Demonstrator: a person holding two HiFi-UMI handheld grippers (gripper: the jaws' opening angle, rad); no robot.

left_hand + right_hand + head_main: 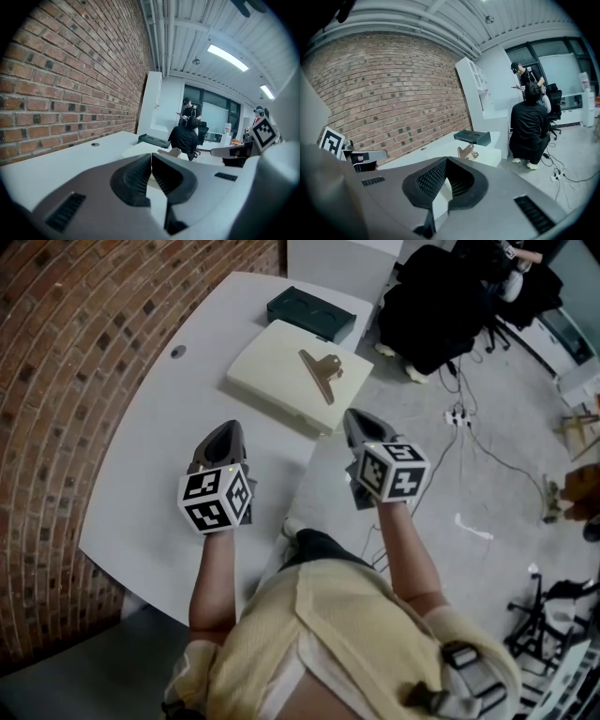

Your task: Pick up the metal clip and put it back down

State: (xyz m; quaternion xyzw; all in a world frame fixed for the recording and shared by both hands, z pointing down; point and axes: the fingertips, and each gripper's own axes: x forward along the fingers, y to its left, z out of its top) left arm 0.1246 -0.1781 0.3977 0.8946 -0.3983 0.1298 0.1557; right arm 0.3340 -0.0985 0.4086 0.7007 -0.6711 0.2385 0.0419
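Currently, from the left: the left gripper [225, 432] hovers over the white bench [141, 456], jaws pressed together tip to tip with nothing between them, and its own view confirms that. Further right, the metal clip [322, 373] lies flat on a cream pad [272, 371] on the bench, with a dark green box [311, 313] just behind the pad. The clip is apart from both grippers. The right gripper [354, 423] is the nearer one, just short of the pad's near edge, jaws likewise closed tight and empty.

We read this as fitting either a clip waiting to be lifted or one already set back down; we can't tell which.

Risks, as we judge them:
- Any approach with jaws this closed would shove the clip instead of straddling it, and the smooth pad would let it skid.
- The clip lies low, so a shallow bite on its thin handles could slip.
- The pad reaches close to the bench edge, so a hard nudge could send the clip to the floor.
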